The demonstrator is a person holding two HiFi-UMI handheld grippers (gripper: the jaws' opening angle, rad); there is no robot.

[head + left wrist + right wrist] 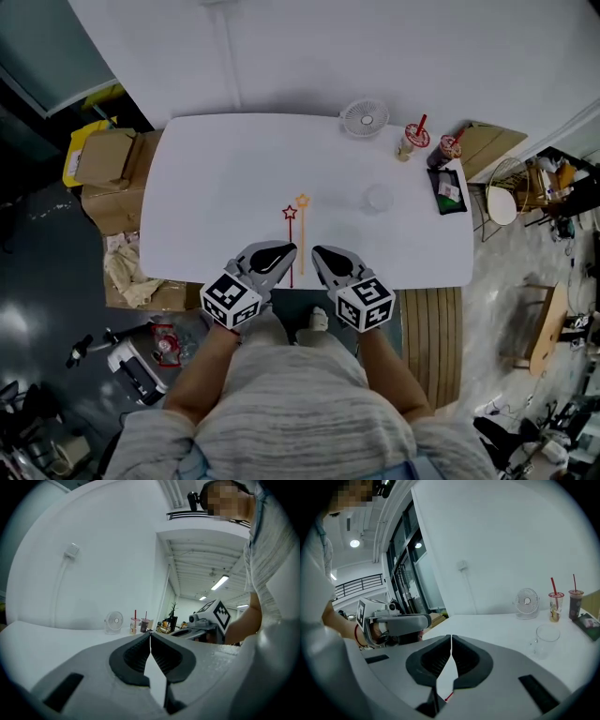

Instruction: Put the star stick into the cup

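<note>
Two star sticks lie side by side on the white table (206, 187): a red star stick (290, 236) on the left and an orange star stick (302, 225) beside it, stars pointing away from me. The clear glass cup (379, 198) stands upright to their right, also seen as the cup (545, 639) in the right gripper view. My left gripper (278, 253) and right gripper (321, 255) hover at the table's near edge, just short of the sticks. Both are shut with nothing between the jaws. A sliver of the red stick (448, 697) shows under the right jaws.
A small white fan (364, 118) stands at the far edge, with two drinks with straws (412, 139) (444, 150) to its right. A dark tray (448, 190) lies at the right edge. Cardboard boxes (105, 159) sit left of the table.
</note>
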